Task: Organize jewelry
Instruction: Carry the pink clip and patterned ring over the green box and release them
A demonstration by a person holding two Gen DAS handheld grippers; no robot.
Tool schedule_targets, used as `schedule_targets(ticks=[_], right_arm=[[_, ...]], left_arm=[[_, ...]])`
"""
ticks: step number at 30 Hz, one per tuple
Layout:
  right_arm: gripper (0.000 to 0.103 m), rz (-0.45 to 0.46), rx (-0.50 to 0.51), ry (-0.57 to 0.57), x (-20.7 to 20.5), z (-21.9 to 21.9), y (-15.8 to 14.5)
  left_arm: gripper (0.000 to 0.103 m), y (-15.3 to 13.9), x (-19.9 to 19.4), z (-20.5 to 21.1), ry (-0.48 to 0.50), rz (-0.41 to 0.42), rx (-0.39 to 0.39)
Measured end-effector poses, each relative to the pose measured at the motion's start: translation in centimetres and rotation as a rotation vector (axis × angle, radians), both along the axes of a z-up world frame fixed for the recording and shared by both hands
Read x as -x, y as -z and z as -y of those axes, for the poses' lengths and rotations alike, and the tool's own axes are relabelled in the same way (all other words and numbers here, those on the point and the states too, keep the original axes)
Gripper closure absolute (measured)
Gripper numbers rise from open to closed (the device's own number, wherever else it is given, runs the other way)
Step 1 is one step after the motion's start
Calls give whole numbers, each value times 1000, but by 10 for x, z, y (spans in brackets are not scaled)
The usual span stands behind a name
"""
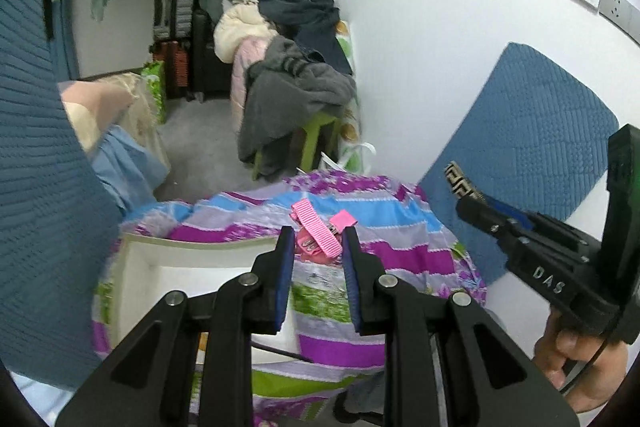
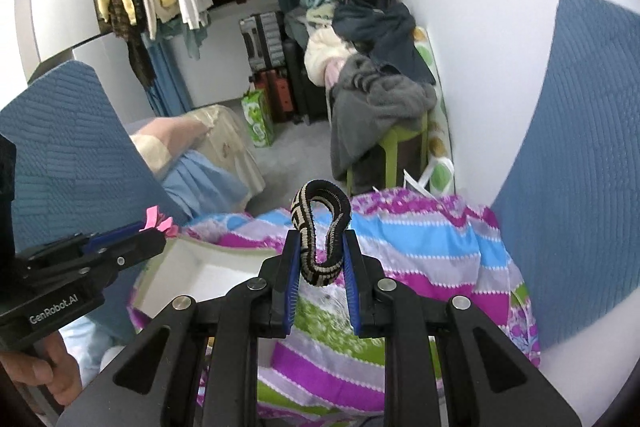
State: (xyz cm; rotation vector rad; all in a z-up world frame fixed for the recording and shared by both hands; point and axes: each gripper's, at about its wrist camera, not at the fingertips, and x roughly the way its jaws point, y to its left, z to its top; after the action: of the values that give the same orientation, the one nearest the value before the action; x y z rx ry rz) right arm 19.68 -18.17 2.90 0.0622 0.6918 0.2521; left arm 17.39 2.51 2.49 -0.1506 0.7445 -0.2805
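My left gripper [image 1: 316, 239] is shut on a bunch of pink ribbon hair clips [image 1: 318, 233], held above the striped cloth. In the right wrist view the same pink hair clips [image 2: 156, 223] stick out of the left gripper [image 2: 154, 233] at the left edge. My right gripper [image 2: 320, 247] is shut on a black-and-beige patterned hair band [image 2: 320, 227], a loop standing up between the blue pads. From the left wrist view, the hair band [image 1: 462, 181] pokes out of the right gripper [image 1: 466, 205] at the right. A white open box [image 1: 192, 267] lies below on the cloth, also seen as the white box [image 2: 208, 271].
A purple, blue and green striped cloth [image 1: 404, 239] covers the surface under both grippers. Blue quilted cushions [image 1: 532, 143] lean on the white wall at right and left. Beyond are a green stool piled with clothes [image 2: 380, 107], suitcases and a clothes rail. A person's hand [image 1: 580, 359] holds each tool.
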Motion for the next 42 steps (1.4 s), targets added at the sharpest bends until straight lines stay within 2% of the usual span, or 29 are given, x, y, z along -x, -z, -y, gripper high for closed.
schedule_targets(ticks=[5, 9, 18, 28, 35, 38, 39, 40, 41, 42], right_arm=[[85, 15, -9, -18, -2, -29, -5], [83, -16, -20, -50, -9, -54, 10], [83, -161, 7, -117, -21, -105, 80], [82, -311, 58, -188, -26, -142, 148], [74, -355, 78, -214, -29, -151, 167], [66, -352, 74, -222, -29, -150, 166], [66, -345, 72, -224, -29, -149, 163], [64, -341, 69, -228, -29, -148, 161], [63, -336, 68, -231, -29, -147, 158], [59, -327, 65, -230, -28, -145, 153]], left_arm=[[79, 1, 1, -32, -31, 5, -6], [79, 17, -2, -59, -57, -18, 0], [79, 89, -12, -102, -96, -148, 11], [79, 159, -18, -122, -123, -282, 14], [79, 177, -17, -126, -137, -314, 32], [78, 174, -18, -127, -143, -303, 41], [77, 172, -18, -127, -142, -300, 50], [69, 169, -18, -128, -142, -296, 55], [53, 164, -17, -128, -149, -292, 53], [46, 160, -16, -127, -158, -284, 49]])
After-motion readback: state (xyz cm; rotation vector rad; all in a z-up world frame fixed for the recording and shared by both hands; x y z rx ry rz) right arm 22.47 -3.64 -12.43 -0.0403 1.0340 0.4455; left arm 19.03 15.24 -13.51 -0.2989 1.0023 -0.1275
